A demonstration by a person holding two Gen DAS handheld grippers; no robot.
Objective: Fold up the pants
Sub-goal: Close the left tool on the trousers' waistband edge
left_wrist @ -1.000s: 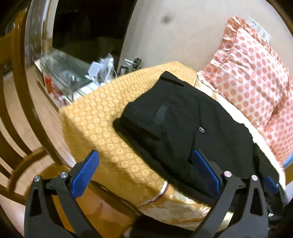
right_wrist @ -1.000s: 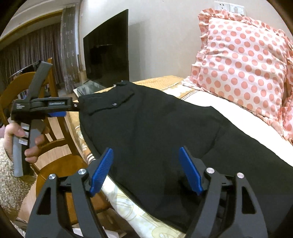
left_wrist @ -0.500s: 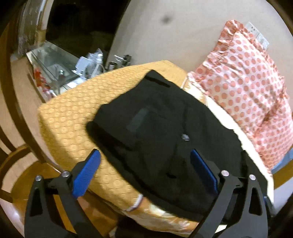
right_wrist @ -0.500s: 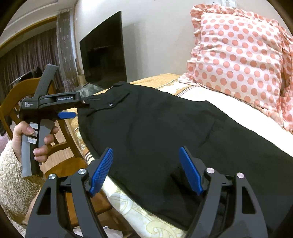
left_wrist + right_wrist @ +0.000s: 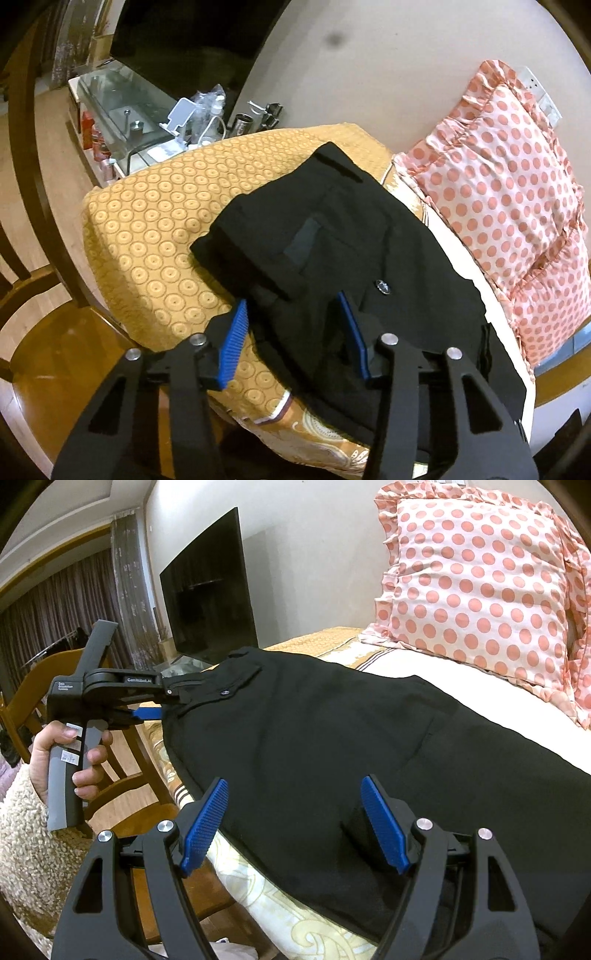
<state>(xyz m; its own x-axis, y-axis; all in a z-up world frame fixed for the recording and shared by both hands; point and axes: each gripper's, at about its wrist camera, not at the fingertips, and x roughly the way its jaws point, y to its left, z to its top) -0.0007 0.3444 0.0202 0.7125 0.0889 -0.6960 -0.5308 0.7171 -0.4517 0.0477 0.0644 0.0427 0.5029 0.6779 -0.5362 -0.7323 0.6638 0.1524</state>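
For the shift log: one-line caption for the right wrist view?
Left gripper at waistband of black pants on bed; right gripper open over near edge.

Black pants [image 5: 343, 254], pink-dotted pillow [image 5: 506, 192]

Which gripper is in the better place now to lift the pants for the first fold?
Left. The left gripper already straddles the waist edge of the pants, fingers nearly closed. The right gripper only hovers wide open.
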